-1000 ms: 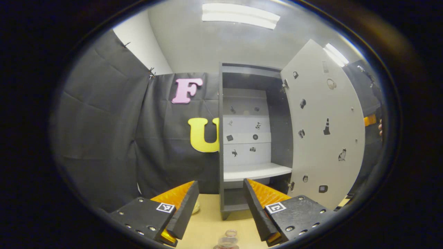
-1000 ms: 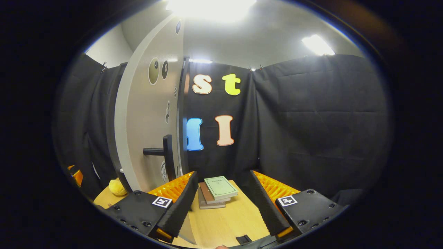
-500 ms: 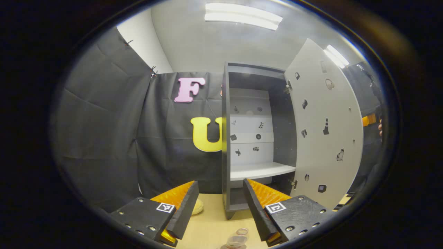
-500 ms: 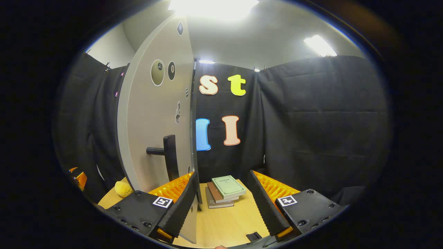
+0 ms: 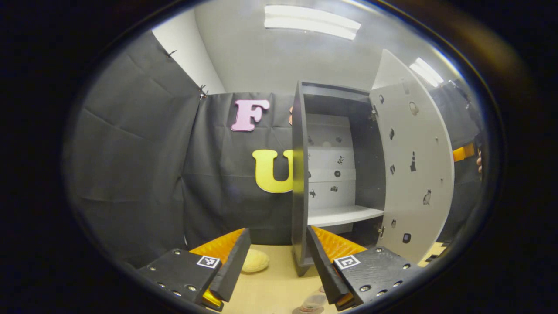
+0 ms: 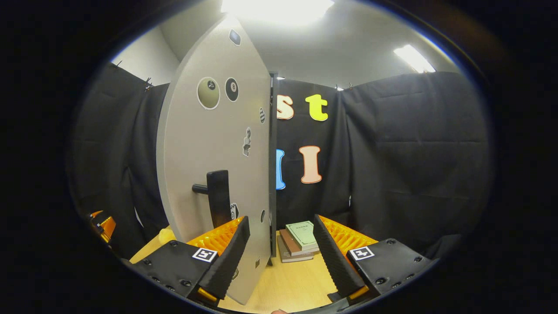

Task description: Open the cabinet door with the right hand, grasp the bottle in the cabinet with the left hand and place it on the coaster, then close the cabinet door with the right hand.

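The dark cabinet [image 5: 301, 174] stands open, and its white shelf [image 5: 344, 214] holds nothing. Its pale door [image 5: 414, 174] is swung out to the right. Low between the fingers of my open left gripper [image 5: 277, 231], a clear bottle [image 5: 311, 301] stands on the wooden table, its top showing by the right finger. In the right gripper view the door's outer face [image 6: 205, 144] and black handle [image 6: 217, 192] stand just beyond my left finger. My right gripper [image 6: 280, 220] is open and apart from the handle. It also shows at the edge of the left gripper view [image 5: 463, 152], held by a hand.
A yellow round object [image 5: 255, 261] lies on the table left of the cabinet. A stack of books [image 6: 300, 242] sits on the table to the right of the door. The left gripper [image 6: 102, 224] shows past the door's left edge.
The cabinet and bottle have slid to the right in the left gripper view. In the right gripper view the door's face and handle have come nearer and more central. Both grippers stay open.
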{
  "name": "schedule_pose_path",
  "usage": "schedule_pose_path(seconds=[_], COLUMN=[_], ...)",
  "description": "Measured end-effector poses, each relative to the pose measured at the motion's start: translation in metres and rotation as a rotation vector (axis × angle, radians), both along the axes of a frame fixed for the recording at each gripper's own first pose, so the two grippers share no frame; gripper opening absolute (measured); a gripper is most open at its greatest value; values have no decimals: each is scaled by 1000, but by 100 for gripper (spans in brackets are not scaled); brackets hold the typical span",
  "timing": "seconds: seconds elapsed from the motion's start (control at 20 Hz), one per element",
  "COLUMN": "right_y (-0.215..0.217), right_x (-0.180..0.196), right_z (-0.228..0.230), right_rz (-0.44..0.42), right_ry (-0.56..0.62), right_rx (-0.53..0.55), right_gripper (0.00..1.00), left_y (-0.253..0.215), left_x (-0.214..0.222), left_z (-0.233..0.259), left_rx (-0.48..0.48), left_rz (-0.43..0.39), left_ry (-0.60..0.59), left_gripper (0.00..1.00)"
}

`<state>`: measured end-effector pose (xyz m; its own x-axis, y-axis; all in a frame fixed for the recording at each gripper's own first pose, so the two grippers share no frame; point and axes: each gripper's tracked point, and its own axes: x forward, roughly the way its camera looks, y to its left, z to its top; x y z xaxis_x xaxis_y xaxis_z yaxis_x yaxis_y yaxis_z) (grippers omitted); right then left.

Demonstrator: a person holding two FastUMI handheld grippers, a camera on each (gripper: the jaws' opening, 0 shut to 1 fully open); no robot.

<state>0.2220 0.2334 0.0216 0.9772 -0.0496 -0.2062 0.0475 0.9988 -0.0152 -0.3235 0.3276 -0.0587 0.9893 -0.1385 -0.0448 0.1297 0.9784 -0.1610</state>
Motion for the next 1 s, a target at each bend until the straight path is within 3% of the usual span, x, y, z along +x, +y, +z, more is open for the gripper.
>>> schedule_pose_path(seconds=[0.45, 1.0], right_y=[62, 193], right_x=[18, 71], right_z=[0, -18], right_rz=[99, 325], right_ry=[0, -4], right_rx=[3, 59], right_gripper=[95, 96], left_y=[34, 86], left_x=[-2, -10], left_z=[-13, -29], left_rx=[8, 27], left_rz=[38, 122], left_ry=[11, 51], left_gripper=[77, 79])
